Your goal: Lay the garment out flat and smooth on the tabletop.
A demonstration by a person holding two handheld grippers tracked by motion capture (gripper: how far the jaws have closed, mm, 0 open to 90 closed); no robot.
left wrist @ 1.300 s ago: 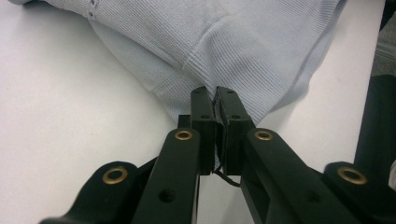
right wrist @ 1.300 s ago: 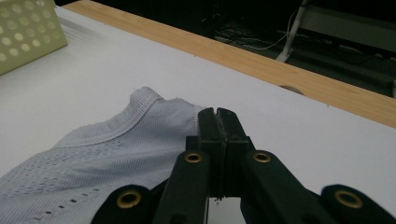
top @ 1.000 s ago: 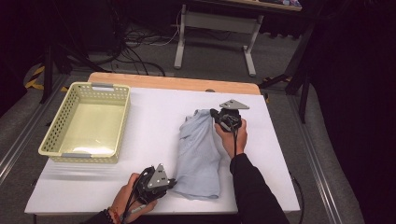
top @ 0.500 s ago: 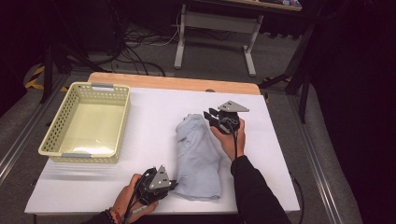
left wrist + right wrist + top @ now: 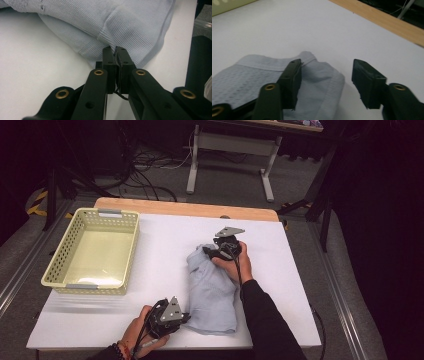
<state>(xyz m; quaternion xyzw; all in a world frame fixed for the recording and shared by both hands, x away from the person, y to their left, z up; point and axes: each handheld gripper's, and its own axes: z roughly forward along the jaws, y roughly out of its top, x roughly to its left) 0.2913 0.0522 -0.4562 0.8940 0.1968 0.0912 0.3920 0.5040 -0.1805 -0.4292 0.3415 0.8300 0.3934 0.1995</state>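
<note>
A light blue knit garment [image 5: 212,287] lies bunched lengthwise on the white table [image 5: 165,235]. My left gripper [image 5: 186,319] is at its near left corner; in the left gripper view the jaws [image 5: 116,50] are shut, pinching the garment's [image 5: 112,22] edge. My right gripper [image 5: 207,251] is at the far end of the garment. Its jaws [image 5: 327,63] have just been opening and stand apart, with the ribbed hem of the garment [image 5: 249,75] lying slack beneath them, not pressed.
A pale yellow mesh basket [image 5: 60,270] stands on the table's left side. A wooden strip [image 5: 185,209] runs along the table's far edge. Bare white surface lies between the basket and the garment, and right of the garment.
The right gripper has come down with the garment's far end, opened its jaws and let the cloth go; the end now rests on the table. The left gripper has stayed put.
</note>
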